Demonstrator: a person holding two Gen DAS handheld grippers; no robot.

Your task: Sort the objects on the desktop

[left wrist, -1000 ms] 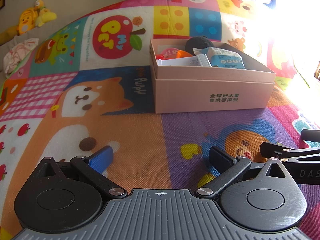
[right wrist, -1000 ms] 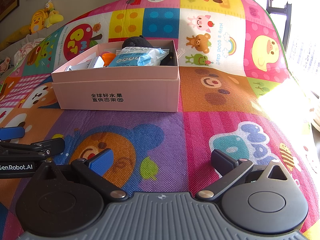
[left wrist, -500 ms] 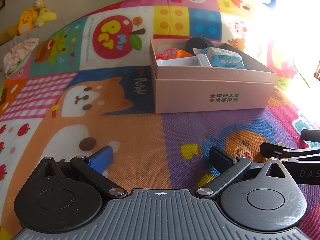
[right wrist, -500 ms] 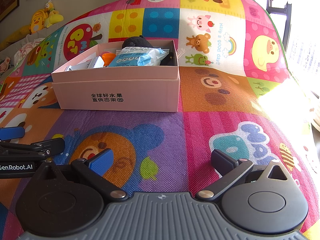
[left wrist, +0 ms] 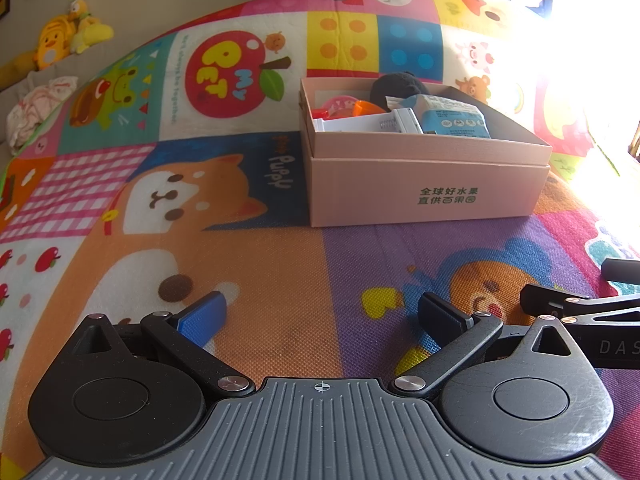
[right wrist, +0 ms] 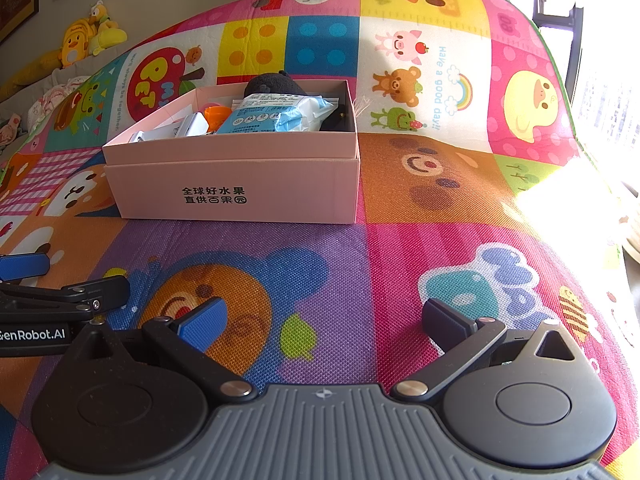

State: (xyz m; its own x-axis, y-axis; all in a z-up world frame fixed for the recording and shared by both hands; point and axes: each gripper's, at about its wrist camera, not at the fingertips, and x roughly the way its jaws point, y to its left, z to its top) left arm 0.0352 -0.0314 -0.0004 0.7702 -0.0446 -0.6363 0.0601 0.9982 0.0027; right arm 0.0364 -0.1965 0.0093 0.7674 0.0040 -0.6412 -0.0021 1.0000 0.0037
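The pink box (left wrist: 430, 184) sat ahead of your left hand-held gripper (left wrist: 320, 314), a bit to its right, already full: a blue packet (right wrist: 280, 114), a black plush (right wrist: 274, 82), an orange toy (right wrist: 216, 114). Nothing loose lay on the play mat (right wrist: 340, 248), so sorting looked done. Your left and right hand-held gripper (right wrist: 322, 320) were both wide open, holding nothing.

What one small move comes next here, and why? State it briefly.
Probably none beyond lifting away: the pink box already holds the blue packet, the black plush and smaller items, and no loose object shows on the mat. The left gripper and the right gripper are open and empty.
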